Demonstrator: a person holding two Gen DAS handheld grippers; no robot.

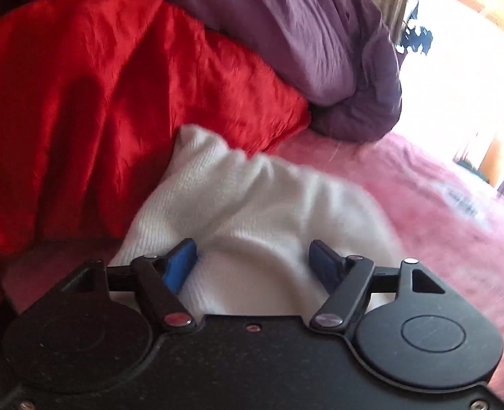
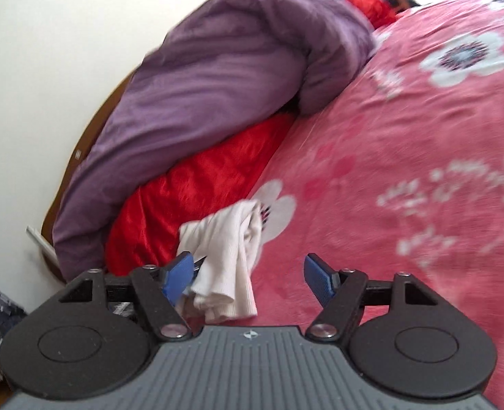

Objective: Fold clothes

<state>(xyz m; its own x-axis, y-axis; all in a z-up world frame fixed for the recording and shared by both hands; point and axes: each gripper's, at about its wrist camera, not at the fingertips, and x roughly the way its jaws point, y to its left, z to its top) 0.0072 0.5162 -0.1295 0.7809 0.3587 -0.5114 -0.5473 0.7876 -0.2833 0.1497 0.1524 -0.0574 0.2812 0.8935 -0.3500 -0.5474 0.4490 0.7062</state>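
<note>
**Open bedspread to the right, bedding heaped to the left**

The pink floral bedspread (image 2: 406,143) lies bare and passable rightward. On the left, a red quilt (image 2: 190,198) and purple duvet (image 2: 217,78) form a heaped barrier, touching the white knit garment (image 1: 252,212).

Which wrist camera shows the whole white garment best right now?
Right wrist: the white garment appears nearly whole, bunched on the pink bedspread. The left wrist view shows only a close knit section, partly hidden by the gripper body.

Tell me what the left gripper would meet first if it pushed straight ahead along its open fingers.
Most likely the white knitted garment: it already lies between the left gripper's open blue fingers. Beyond it sits the crinkled red satin bedding, though depth is hard to judge.
</note>
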